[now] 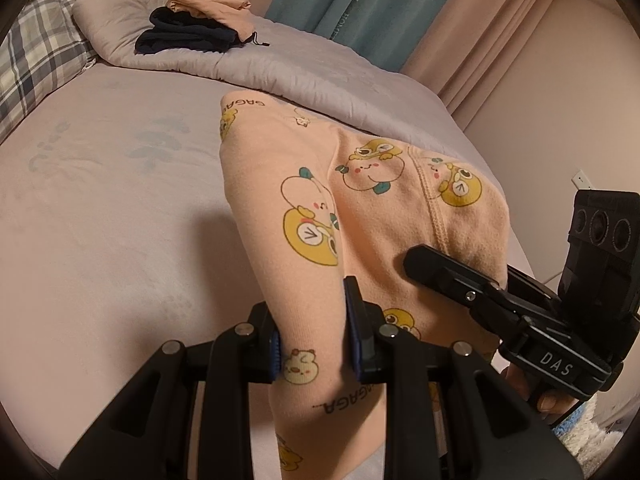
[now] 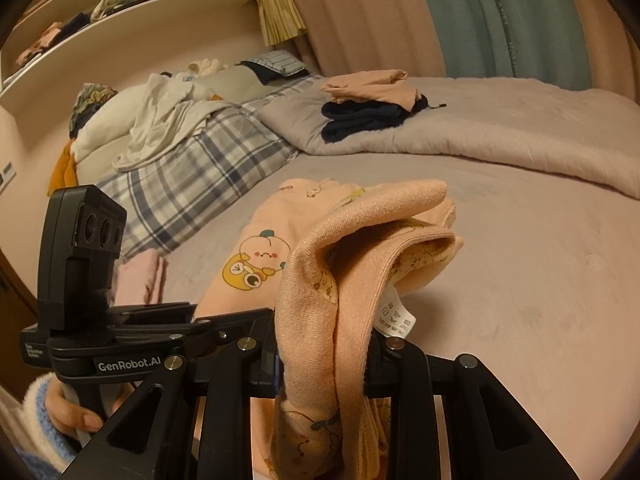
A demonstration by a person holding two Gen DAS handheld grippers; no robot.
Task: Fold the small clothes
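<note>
A small peach garment (image 1: 380, 216) printed with yellow cartoon figures hangs between both grippers. Its far end still lies on the pale bed sheet (image 1: 104, 208). My left gripper (image 1: 314, 344) is shut on a bunched fold of it at the near edge. To the right, my right gripper (image 1: 436, 270) holds the other side, with one black finger lying across the cloth and the other hidden behind it. In the right wrist view my right gripper (image 2: 320, 364) is shut on the garment (image 2: 360, 256) near its care label (image 2: 394, 314). My left gripper (image 2: 188, 314) grips it at the left.
A folded stack of dark blue and peach clothes (image 1: 196, 20) sits on the grey quilt (image 1: 304, 68) at the far side. A plaid pillow (image 1: 36, 52) and loose unfolded clothes (image 2: 160, 120) lie at the bed's head. A pink cloth (image 2: 140, 276) lies at the near left.
</note>
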